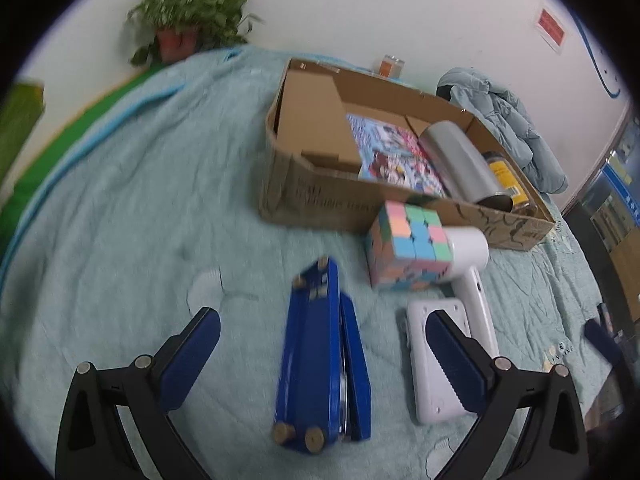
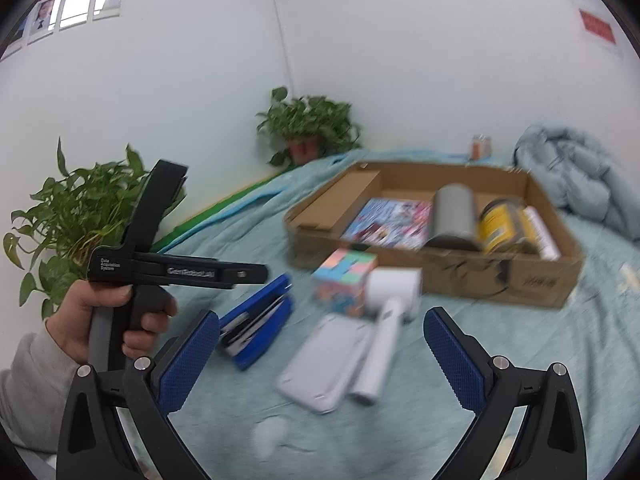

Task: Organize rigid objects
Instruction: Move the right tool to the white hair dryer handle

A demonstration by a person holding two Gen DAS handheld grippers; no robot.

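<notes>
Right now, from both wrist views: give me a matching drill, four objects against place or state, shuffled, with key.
Things:
1. blue stapler
2. grey cylinder
3. pastel cube
4. left gripper

Places or states:
A. lying inside the cardboard box
B. on the blanket just outside the box, against the white hair dryer
C. open, holding nothing
D. on the blanket, between the open fingers

Pairs: 1-D, 2-A, 3-B, 4-C

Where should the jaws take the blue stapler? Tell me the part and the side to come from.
Grip the stapler across its long narrow body, near the middle, coming from above with one jaw on each long side. It lies on its side on the blanket, lined up with the open left gripper, free of the cube.
</notes>
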